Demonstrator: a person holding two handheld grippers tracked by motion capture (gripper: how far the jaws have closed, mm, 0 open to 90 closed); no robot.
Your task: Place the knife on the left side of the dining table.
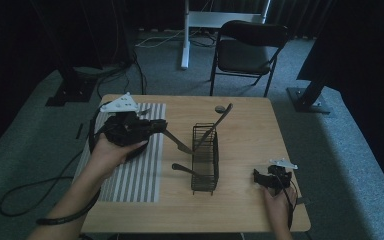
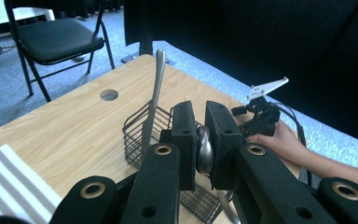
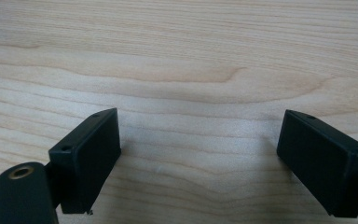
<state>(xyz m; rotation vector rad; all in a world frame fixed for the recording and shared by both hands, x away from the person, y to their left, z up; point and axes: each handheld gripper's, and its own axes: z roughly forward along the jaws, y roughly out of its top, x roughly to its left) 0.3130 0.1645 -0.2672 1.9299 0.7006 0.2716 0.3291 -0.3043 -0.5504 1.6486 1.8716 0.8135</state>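
My left gripper [image 1: 163, 127] hovers over the table's left half, shut on a metal utensil [image 1: 180, 144] that slants down toward a black wire basket [image 1: 206, 176]. In the left gripper view the utensil's rounded end [image 2: 204, 154] is pinched between the pads of my left gripper [image 2: 200, 113]. One long utensil [image 1: 219, 122] leans upright in the basket, and another [image 1: 182, 169] sticks out of its left side. My right gripper [image 1: 258, 176] rests near the table's front right corner. Its jaws stand wide apart in the right gripper view [image 3: 199, 154], with bare wood between them.
A grey striped mat [image 1: 132, 170] covers the table's left side under my left hand. A round hole [image 1: 220, 108] is in the tabletop behind the basket. A black folding chair [image 1: 247, 47] stands beyond the far edge. Cables trail off the left side.
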